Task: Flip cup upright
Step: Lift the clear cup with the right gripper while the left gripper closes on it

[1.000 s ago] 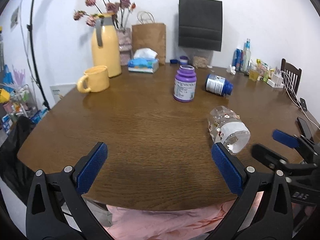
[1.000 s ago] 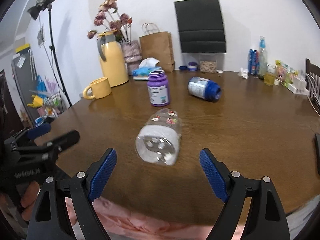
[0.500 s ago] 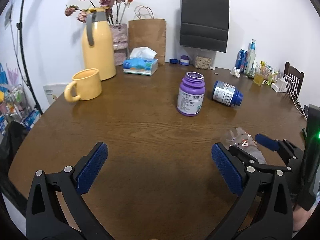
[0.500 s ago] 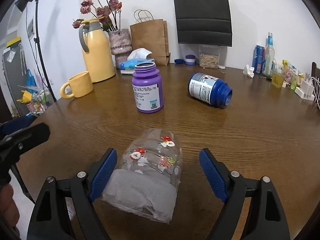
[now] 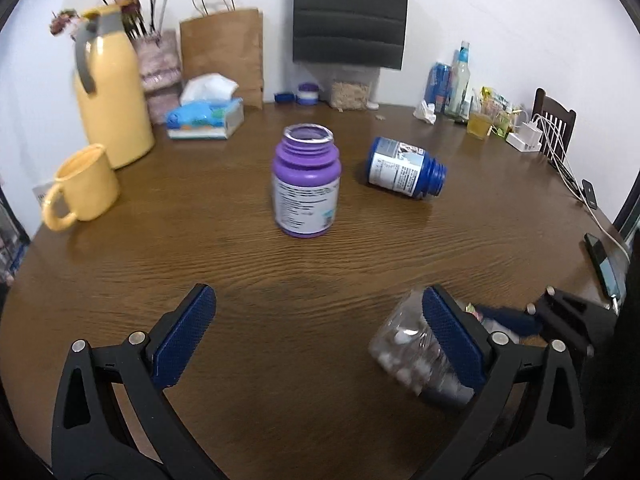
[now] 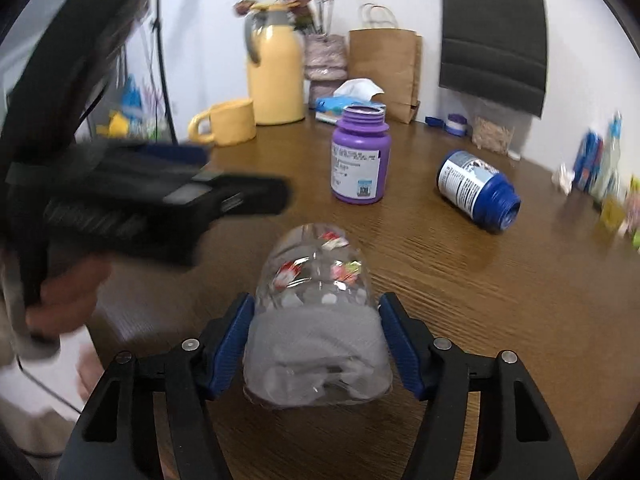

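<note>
The clear plastic cup point(image 6: 316, 320) with small red and green stickers lies on its side on the brown table, its open mouth toward the right wrist camera. My right gripper point(image 6: 316, 344) is shut on the cup near its rim, both blue pads pressed against its sides. In the left wrist view the cup point(image 5: 408, 344) shows partly behind my right-hand finger, with the right gripper's fingers around it. My left gripper point(image 5: 316, 336) is open and empty, low over the table to the left of the cup.
A purple bottle point(image 5: 306, 184) stands upright mid-table. A blue bottle point(image 5: 404, 170) lies on its side to its right. A yellow mug point(image 5: 82, 188), a yellow jug point(image 5: 110, 92), a tissue box point(image 5: 206, 116) and paper bags stand at the back left. A phone point(image 5: 604, 260) lies at the right edge.
My right gripper moved forward around the cup and closed on it. The left gripper moved forward over the table and stays open.
</note>
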A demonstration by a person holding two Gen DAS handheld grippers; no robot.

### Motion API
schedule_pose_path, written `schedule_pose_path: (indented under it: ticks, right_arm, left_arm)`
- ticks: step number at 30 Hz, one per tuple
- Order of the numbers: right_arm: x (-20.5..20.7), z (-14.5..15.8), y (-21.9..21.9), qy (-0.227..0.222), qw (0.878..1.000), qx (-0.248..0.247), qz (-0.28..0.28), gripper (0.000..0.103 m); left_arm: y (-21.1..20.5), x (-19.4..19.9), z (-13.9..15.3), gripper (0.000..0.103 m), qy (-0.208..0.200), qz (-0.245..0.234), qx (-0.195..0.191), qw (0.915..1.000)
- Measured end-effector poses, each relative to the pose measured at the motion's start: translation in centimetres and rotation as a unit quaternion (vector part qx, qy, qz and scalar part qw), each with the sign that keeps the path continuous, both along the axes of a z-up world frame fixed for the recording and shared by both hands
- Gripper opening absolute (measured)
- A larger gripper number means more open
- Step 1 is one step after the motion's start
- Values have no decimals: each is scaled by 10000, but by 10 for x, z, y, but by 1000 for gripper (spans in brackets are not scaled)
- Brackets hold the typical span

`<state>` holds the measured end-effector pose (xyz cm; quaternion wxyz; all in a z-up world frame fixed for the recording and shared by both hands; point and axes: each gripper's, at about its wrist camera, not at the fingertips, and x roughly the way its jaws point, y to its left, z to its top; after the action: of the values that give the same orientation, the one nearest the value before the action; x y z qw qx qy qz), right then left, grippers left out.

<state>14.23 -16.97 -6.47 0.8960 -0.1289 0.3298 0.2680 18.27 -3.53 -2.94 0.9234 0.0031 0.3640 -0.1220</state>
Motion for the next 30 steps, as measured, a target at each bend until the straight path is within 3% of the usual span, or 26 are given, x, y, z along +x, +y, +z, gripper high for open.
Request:
schedule_pose_path:
  ticks: [5, 8, 14, 16, 22, 27, 30]
  right_arm:
    - [-2, -1, -16, 18, 9999, -24, -125, 70]
    - [-2, 1, -28, 48, 9998, 57, -165, 70]
    - [-5, -2, -43, 140, 9997, 175, 118, 70]
    - [-6, -3, -44, 117, 9998, 69, 130, 70]
    - [-14, -1, -64, -6, 9998, -131, -134, 78]
    - [-10, 2, -82, -27, 9980, -1, -627, 78]
    - [-10, 6, -90, -35, 9967, 69, -812, 78]
  left_arm:
    - [-13, 11, 1, 100, -18, -272, -274, 9993]
    - [-17, 15, -6, 92, 143, -405, -408, 9982]
    - [-38, 21, -13, 90, 265, -720, -377, 9963]
    - [-49, 21, -15, 82, 317, -865, -285, 9953]
    - [-52, 6, -12, 72, 59, -884, 85, 9960]
    - [-49, -5, -6, 73, -77, -1030, 208, 9944]
    - [-52, -12, 11, 89, -220, -1748, -63, 9843]
